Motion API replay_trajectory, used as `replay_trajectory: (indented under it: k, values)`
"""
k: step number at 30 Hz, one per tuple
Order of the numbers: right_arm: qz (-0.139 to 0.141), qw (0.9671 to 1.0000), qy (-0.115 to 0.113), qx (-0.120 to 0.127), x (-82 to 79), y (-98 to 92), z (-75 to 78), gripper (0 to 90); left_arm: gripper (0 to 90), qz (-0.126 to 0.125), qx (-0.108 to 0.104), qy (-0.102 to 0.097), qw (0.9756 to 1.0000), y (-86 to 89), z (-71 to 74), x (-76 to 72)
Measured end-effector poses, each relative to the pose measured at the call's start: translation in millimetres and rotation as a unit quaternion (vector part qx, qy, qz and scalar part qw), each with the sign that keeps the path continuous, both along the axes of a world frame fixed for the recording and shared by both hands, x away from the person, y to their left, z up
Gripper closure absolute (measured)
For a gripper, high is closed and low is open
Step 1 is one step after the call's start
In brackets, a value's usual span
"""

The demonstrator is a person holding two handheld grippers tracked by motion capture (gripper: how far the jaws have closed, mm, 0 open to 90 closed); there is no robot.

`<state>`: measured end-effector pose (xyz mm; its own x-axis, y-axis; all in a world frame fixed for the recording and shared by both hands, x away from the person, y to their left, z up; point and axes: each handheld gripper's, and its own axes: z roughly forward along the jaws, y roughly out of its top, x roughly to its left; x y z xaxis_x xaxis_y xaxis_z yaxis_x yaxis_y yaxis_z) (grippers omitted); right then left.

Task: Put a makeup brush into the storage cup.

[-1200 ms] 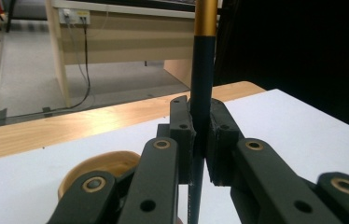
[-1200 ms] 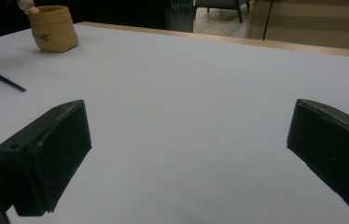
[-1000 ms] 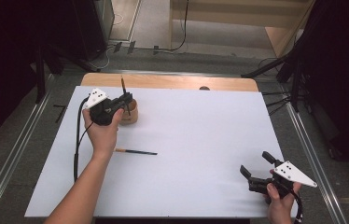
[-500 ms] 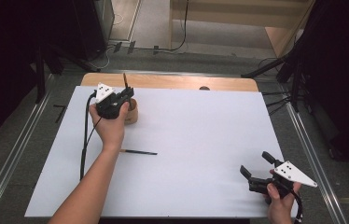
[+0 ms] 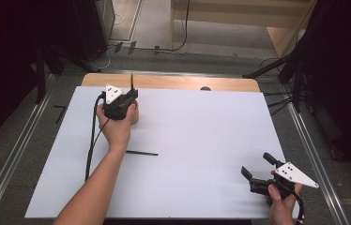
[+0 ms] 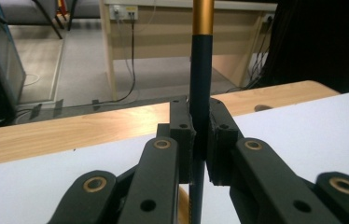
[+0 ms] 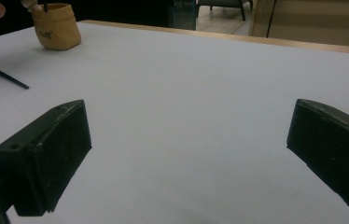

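- The thin dark-blue paintbrush with a gold metal band (image 6: 201, 93) stands upright between the pads of the left tongs (image 6: 200, 140), which are clamped on its handle a little below the band.
- In the high view the brush's upper end (image 5: 131, 80) pokes up above the left tongs (image 5: 125, 99), over the small tan cup-shaped holder (image 5: 135, 117) near the far left of the surface; the hand hides most of the holder there.
- In the right gripper view the same holder (image 7: 57, 25) has a dark stick rising from its mouth; whether the held brush's lower end is already inside it, I cannot tell.
- Judged by its looks, the brush is light, stiff and slim, with a smooth handle that could pivot or slip between flat pads. A hold on the mid-handle, square across the shaft, seems the safest; the bristle end should be spared.
- A second thin dark brush (image 5: 141, 153) lies flat on the white sheet covering the surface (image 5: 202, 140), just beside the left forearm and apart from the holder. It also shows in the right gripper view (image 7: 5, 76).
- Lying flat, that one will probably need the pads to come down on either side of its handle.
- The right tongs (image 5: 257, 170) rest at the near right corner of the sheet, well away from both brushes, with the jaws apart and nothing between them.
- Bare pale wood of the surface (image 5: 173, 82) shows beyond the sheet's far edge.
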<state>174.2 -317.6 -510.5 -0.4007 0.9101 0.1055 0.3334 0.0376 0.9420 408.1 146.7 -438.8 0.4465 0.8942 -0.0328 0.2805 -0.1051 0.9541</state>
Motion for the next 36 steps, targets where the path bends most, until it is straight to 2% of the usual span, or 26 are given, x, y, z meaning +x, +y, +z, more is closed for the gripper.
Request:
replay_trajectory:
  k: [1, 3, 8, 12, 20, 23, 25, 29, 36]
  values:
    - [0.000, 1.0000, 0.000, 0.000, -0.1, -0.1, 0.0, 0.2, 83.3, 0.008, 0.005, -0.005, 0.9999, -0.8, -0.4, -0.8]
    - [0.000, 1.0000, 0.000, 0.000, -0.2, -0.3, 0.1, 0.1, 83.2, 0.008, 0.001, -0.013, 0.9999, -1.5, 0.8, -1.5]
    - [-0.002, 1.0000, 0.001, 0.001, -0.2, -1.2, -0.1, 0.2, 83.3, 0.007, -0.029, -0.017, 0.9994, -0.1, 7.4, 0.8]
    - [-0.001, 1.0000, 0.001, 0.001, -0.2, -1.0, -0.1, 0.2, 83.4, 0.010, -0.017, -0.033, 0.9993, -1.9, 6.4, 4.3]
    - [0.000, 1.0000, 0.003, -0.001, -0.3, 0.3, -0.6, 0.2, 83.3, 0.019, 0.004, -0.035, 0.9992, -8.6, -2.7, 7.6]
    - [0.001, 1.0000, 0.002, -0.001, -0.1, -0.5, -1.0, 0.2, 83.3, 0.021, 0.015, -0.031, 0.9992, -12.0, -5.5, 7.1]
    - [0.000, 1.0000, 0.003, -0.001, -0.2, -0.4, -1.0, 0.2, 83.3, 0.024, 0.013, -0.025, 0.9993, -13.3, -6.9, 6.9]
    - [0.000, 1.0000, 0.004, -0.002, -0.3, 0.2, -1.2, 0.3, 83.2, 0.030, 0.031, -0.029, 0.9986, -17.7, -9.9, 4.8]
    - [0.000, 1.0000, 0.005, -0.003, -0.2, 0.3, -1.5, 0.3, 83.2, 0.047, 0.042, -0.017, 0.9979, -14.8, -18.8, 3.2]
